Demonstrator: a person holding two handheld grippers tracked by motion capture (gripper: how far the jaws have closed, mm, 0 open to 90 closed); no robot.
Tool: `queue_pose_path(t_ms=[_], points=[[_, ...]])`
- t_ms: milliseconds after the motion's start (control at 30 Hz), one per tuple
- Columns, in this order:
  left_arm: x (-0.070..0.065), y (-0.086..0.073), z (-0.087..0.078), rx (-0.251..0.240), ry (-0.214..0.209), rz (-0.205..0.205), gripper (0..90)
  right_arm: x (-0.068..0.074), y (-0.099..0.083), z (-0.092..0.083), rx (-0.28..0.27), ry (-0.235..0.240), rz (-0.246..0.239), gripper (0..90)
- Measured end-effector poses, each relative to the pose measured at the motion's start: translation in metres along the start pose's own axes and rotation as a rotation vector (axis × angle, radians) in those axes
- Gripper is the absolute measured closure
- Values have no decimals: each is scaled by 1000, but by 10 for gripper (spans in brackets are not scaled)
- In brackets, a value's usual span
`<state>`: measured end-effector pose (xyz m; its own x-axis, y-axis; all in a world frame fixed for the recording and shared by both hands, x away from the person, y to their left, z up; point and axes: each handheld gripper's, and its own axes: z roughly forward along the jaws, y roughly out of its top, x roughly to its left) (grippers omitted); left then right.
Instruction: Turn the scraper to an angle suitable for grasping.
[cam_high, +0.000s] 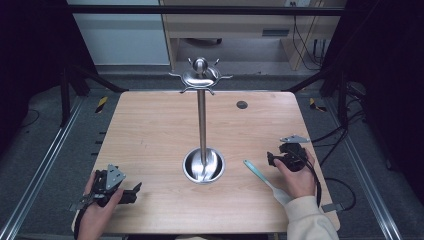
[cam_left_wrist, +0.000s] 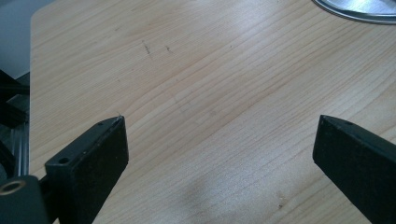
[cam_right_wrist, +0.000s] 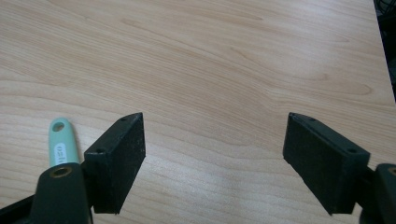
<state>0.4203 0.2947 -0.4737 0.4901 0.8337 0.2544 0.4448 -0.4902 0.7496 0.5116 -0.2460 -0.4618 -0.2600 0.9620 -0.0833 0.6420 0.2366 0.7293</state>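
My left claw (cam_high: 131, 192) rests on the near left part of the bench (cam_high: 150, 130), its jaws standing wide apart with bare wood between them; in the left gripper view the rim of the steel base (cam_left_wrist: 359, 11) just shows at the top right corner. Toward the middle stands the utensil stand (cam_high: 201, 120) (a tall steel post with hooks round its top), upright in that round base, well apart from both my hands. Right of it lies the spatula (cam_high: 265, 179), mint-green handle pointing up toward the middle of the bench, pale blade nearest my right wrist. Just beside it, on the right, my right claw (cam_high: 272, 159) sits with its jaws spread wide, nothing between them. In the right gripper view the spatula's handle end (cam_right_wrist: 61, 142) lies just outside the left-hand jaw.
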Motion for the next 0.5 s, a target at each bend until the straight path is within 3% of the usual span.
queue_pose_path(t_ms=[233,433,467,500], points=[[0,0,1,3,1,5,32,9,1,-1,-1,-12,-19,374],[0,0,1,6,-2,6,32,21,2,-3,14,31,-56,612],[0,0,1,6,-2,6,32,21,2,-3,14,31,-56,612],[0,0,2,9,0,6,32,26,2,-4,20,59,-71,691]])
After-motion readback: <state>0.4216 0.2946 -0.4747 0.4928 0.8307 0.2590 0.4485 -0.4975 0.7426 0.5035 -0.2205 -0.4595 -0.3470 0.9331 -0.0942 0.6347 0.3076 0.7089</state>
